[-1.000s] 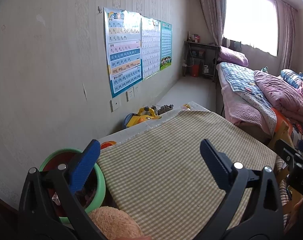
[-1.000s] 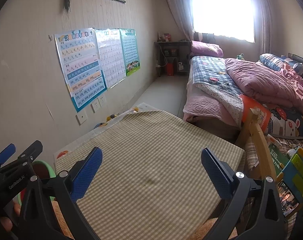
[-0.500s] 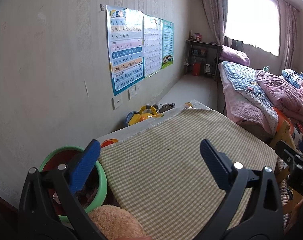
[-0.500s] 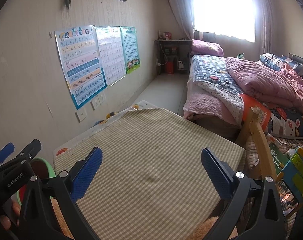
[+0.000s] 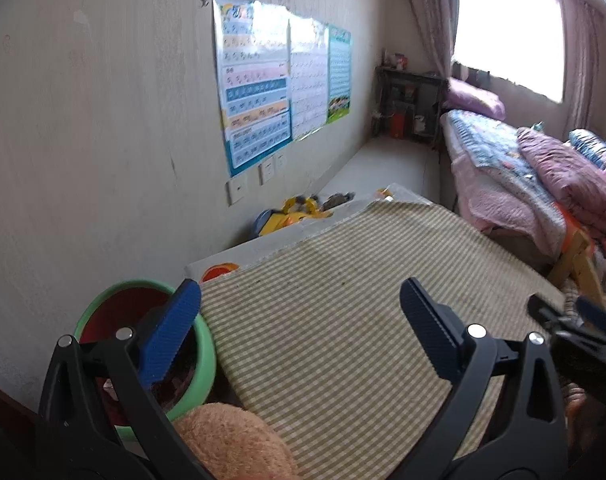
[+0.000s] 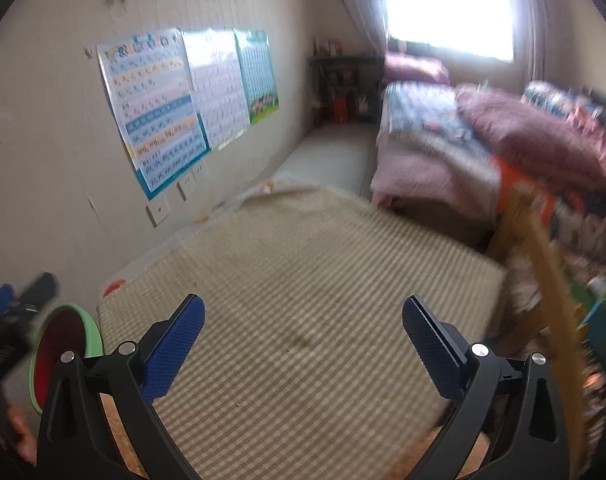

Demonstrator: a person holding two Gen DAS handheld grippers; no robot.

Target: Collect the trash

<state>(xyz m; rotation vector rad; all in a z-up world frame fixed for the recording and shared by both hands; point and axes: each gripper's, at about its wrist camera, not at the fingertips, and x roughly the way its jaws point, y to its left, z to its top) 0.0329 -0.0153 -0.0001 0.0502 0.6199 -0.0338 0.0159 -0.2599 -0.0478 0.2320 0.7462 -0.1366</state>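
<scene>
I hold my left gripper [image 5: 299, 334] with its jaws spread wide and nothing between the blue pads [image 5: 169, 336]; the same goes for my right gripper [image 6: 303, 354], which gapes open and empty above the checked cloth [image 6: 311, 312]. That green-and-cream cloth covers a low table and fills the space ahead of both grippers. Just beyond my left gripper's left finger, beside the cloth's near corner, stands the green bin [image 5: 201, 364] with its red inside; I can make out scraps of something down in it, but not what they are. From my right gripper the same bin [image 6: 93, 330] sits off to the left, with the tip of my left gripper in front of it, blurred. A tan plush thing [image 5: 231, 440] lies right under my left gripper, touching the bin's rim. Farther ahead and left of my left gripper, yellow toys [image 5: 293, 218] lie against the wall under the posters [image 5: 255, 92]. Ahead to the right is the bed [image 5: 515, 184] with pink quilts, below a bright window [image 5: 507, 28]. The right view is smeared, so small details there are lost.
</scene>
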